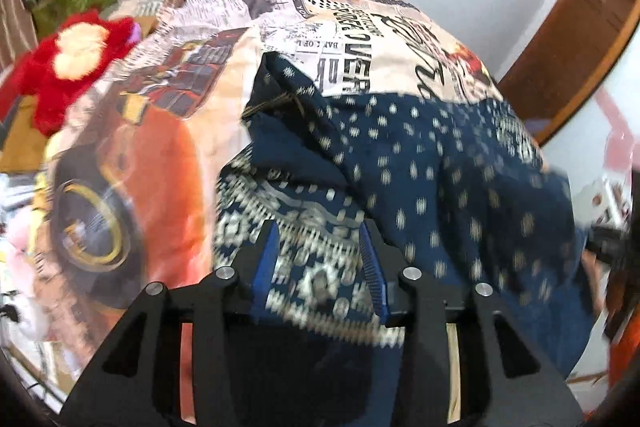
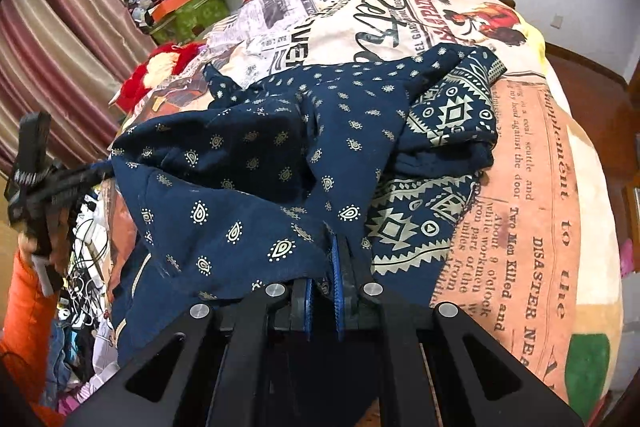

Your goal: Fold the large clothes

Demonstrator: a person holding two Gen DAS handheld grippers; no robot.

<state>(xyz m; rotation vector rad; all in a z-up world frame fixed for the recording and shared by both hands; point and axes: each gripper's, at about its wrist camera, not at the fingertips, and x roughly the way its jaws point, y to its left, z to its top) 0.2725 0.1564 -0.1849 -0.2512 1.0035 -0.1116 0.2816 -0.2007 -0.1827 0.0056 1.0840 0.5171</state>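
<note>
Bedspread [image 2: 532, 163] below; right gripper [image 2: 334, 255] clamps navy garment [image 2: 248, 163]; left gripper [image 1: 320, 247] parted.

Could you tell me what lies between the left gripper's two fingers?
The left wrist view shows the left gripper open, with the navy garment's patterned border lying between its fingers, which do not press it.

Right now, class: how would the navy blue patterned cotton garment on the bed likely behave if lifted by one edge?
The navy blue patterned garment probably droops: it already lies crumpled in soft folds. Likely light, thin cloth, since the right gripper pinches it nearly shut.
</note>
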